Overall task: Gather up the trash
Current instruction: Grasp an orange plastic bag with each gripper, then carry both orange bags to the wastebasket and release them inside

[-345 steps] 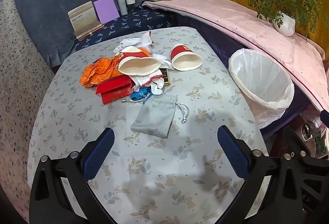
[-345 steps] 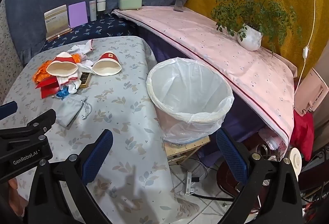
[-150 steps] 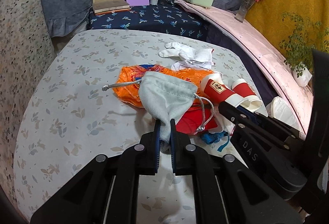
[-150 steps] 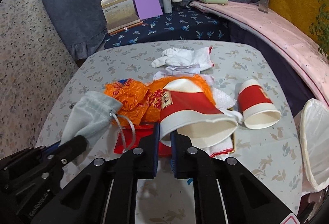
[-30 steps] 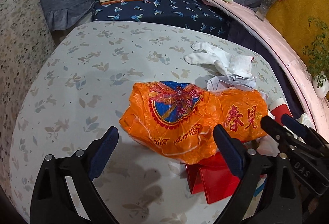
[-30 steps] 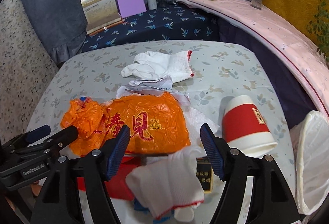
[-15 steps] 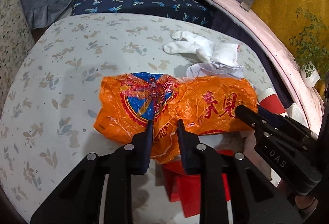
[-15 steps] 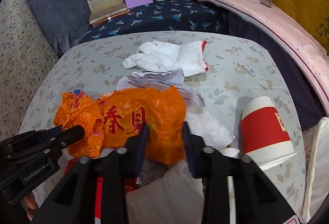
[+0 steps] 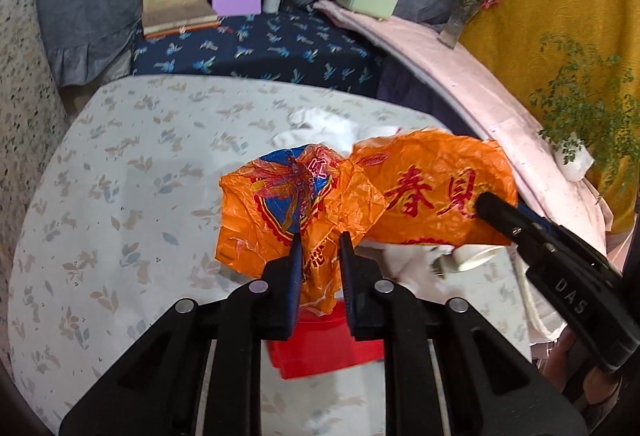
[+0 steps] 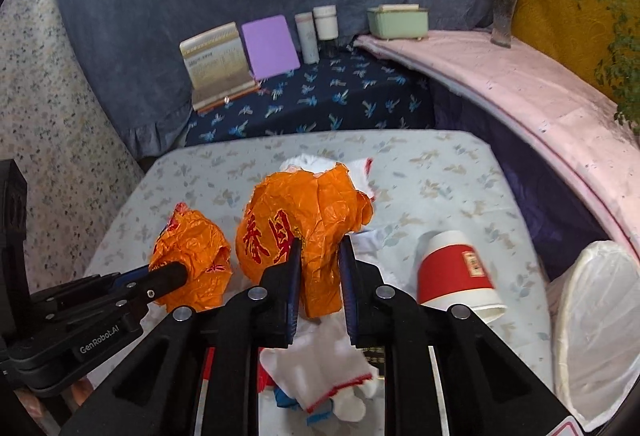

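Both grippers are pinched onto one crumpled orange plastic bag point(image 9: 360, 195), lifted off the counter point(image 9: 120, 195). The left gripper point(image 9: 319, 248) has its jaws narrowed to a slim gap around the bag's near edge, at the end with a blue and red dragonfly emblem. The right gripper point(image 10: 319, 252) is likewise nearly closed on the other end, where large red Chinese characters are printed. In the right wrist view the left tool's body reads "GenRobot.AI"; in the left wrist view the right tool reads "DAS".

Below the left gripper lies a red packet point(image 9: 324, 344). Under the right gripper sits a white glove with red trim point(image 10: 320, 368), and to its right a red and white paper cup point(image 10: 456, 276) lies on its side, label too blurred to read. Farther right stands a bin lined with a white bag point(image 10: 596, 324).

The counter wears a pale leaf-print cloth. Beyond it are a navy floral surface holding a printed box point(image 10: 216, 59), a purple card point(image 10: 270, 45) and two white bottles point(image 10: 316, 29), and a grey-blue drape behind.
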### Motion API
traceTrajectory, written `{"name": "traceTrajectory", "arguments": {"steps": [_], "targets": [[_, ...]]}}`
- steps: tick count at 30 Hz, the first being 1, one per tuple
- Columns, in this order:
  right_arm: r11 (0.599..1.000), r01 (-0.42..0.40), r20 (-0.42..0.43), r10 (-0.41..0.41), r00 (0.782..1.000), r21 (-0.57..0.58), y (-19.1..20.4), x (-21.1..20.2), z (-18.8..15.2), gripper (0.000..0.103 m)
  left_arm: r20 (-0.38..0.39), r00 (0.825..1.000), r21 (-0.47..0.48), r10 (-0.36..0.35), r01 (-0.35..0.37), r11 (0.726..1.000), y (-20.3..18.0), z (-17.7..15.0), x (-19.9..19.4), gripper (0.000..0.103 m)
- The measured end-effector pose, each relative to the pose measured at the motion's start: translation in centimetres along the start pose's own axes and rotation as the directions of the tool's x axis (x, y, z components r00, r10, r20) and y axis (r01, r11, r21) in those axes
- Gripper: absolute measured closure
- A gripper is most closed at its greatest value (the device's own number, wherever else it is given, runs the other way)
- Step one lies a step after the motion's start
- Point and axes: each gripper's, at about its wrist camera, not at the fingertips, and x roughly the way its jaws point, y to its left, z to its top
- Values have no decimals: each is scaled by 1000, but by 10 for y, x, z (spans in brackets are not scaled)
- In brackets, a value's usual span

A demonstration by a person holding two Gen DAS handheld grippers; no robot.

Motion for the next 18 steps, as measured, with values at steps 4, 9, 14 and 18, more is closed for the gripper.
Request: {"name": "traceTrajectory", "arguments": {"steps": [4,9,14,18], "targets": [[999,25,52,-26,998,27,-18,-27,4,86,19,1000,18,-15,14,1000,-18,1,-12,86],[995,64,91,-71,993,76,-49,-56,2,86,28,999,61,-46,44,997,-50,0,-21,86],[986,102,108,-116,987,128,-85,-80,-8,86,22,996,116,-87,83,990,-91,-5,-23,86],[975,137,114,-159,981,174,-118,-98,-19,86,6,992,165,-126,124,978,-129,-10,-20,86]]}}
